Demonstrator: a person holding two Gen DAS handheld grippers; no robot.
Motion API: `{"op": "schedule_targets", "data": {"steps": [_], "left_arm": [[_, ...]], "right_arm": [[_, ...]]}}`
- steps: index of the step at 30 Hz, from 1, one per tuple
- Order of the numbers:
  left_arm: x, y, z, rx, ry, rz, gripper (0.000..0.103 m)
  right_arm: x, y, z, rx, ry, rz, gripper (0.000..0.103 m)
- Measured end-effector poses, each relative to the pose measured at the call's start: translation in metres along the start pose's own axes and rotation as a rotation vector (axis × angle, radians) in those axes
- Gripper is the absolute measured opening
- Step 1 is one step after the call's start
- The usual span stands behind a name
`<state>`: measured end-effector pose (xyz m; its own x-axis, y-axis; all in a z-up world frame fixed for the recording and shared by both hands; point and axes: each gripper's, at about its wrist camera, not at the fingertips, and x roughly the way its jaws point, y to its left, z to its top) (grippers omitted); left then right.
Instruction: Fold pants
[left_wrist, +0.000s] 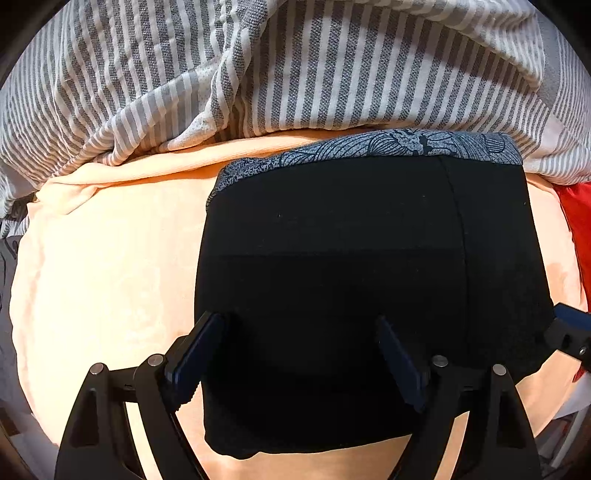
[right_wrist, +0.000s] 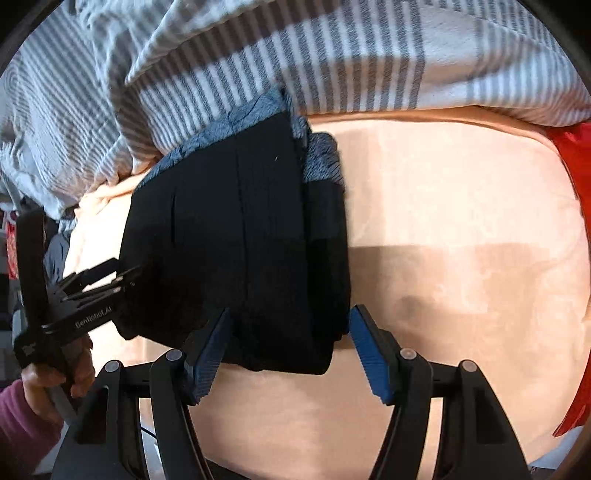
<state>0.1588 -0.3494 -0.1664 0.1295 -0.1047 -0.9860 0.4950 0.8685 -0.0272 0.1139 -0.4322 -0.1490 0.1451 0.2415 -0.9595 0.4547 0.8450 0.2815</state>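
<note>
Left gripper (left_wrist: 301, 365): pointing straight down, its two black arms splayed and its dark blue pads set wide apart, nothing pinched between them. In the right wrist view the same tool (right_wrist: 125, 277) appears side-on at the left edge, held by the person's left hand (right_wrist: 55, 376), fingers wrapped round the handle, with a purple sleeve (right_wrist: 22, 424) at the wrist. Right gripper (right_wrist: 290, 350): tilted steeply downward, its blue ribbed fingers (right_wrist: 367, 356) parted, neither pad pressing on anything. In the left wrist view only one tip of the right gripper (left_wrist: 569, 328) shows, at the right edge.
</note>
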Motion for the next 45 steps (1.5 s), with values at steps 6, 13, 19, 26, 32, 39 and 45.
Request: {"op": "schedule_targets", "data": {"steps": [6,13,19,26,32,39,45], "left_arm": [[0.003,0.002,0.005,-0.006,0.009,-0.006,0.086],[-0.005,0.016,0.009,0.005,-0.01,-0.093,0.086],[-0.011,0.046,0.025,0.029,-0.014,-0.184,0.086],[0.012,0.085,0.028,-0.028,0.06,-0.251,0.086],[0.033,0.103,0.022,-0.009,0.131,-0.334,0.086],[0.054,0.103,0.028,-0.008,0.161,-0.458,0.086],[0.072,0.115,0.027,-0.031,0.19,-0.553,0.09]], "right_arm": [[-0.002,-0.006,0.004,0.023,0.004,0.029,0.07],[0.001,-0.012,0.005,0.01,0.019,0.06,0.07],[0.009,-0.023,0.014,-0.012,0.036,0.104,0.07],[0.025,-0.052,0.025,0.069,0.058,0.241,0.07],[0.045,-0.063,0.029,0.069,0.079,0.359,0.07],[0.056,-0.068,0.039,0.039,0.111,0.437,0.071],[0.066,-0.074,0.046,0.002,0.121,0.496,0.073]]}}
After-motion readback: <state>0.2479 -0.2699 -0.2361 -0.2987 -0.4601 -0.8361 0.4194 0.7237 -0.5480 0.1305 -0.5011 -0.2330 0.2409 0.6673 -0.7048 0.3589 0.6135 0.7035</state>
